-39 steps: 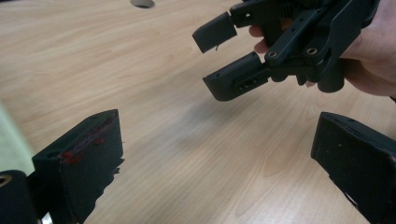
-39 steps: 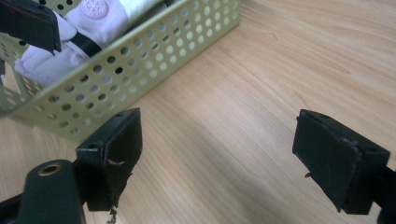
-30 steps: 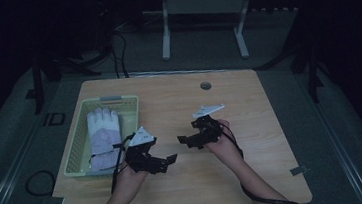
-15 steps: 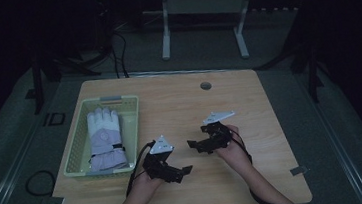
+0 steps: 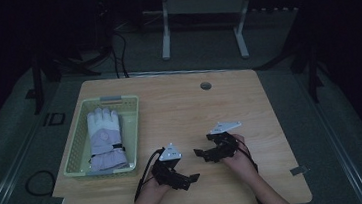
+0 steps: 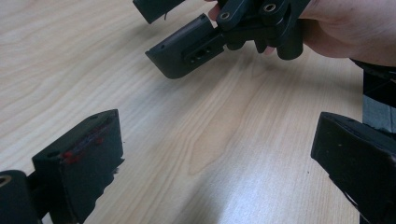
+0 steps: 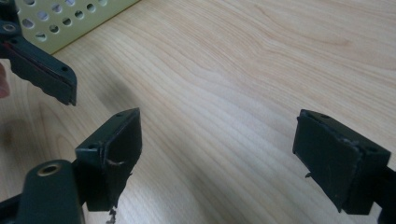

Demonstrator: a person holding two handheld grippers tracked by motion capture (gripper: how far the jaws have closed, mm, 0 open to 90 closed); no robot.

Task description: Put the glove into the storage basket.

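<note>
So we had the big wooden table point(image 5: 249, 105) in front of us, with the pale green perforated basket point(image 5: 77, 151) sitting on its left side. Inside that basket lay a grey-and-white winter glove point(image 5: 104, 138), flat, with its fingers pointing away from us and the cuff toward the near wall of the basket. We weren't touching it at that point; both our hands were over bare wood near the front edge, well apart from the glove. Our left gripper point(image 5: 190, 178) was just off the basket's near right corner, jaws spread wide with nothing between them; in the left gripper view we saw only wood grain between the two black jaws, plus the right gripper point(image 6: 205, 39) hanging farther off in our other hand point(image 6: 355, 28). Our right gripper point(image 5: 201, 153) sat a bit farther right, near the left one but not touching it, and its jaws were wide apart and empty too; the right gripper view showed plain table between them, with a corner of the basket point(image 7: 70, 18) up top.
</note>
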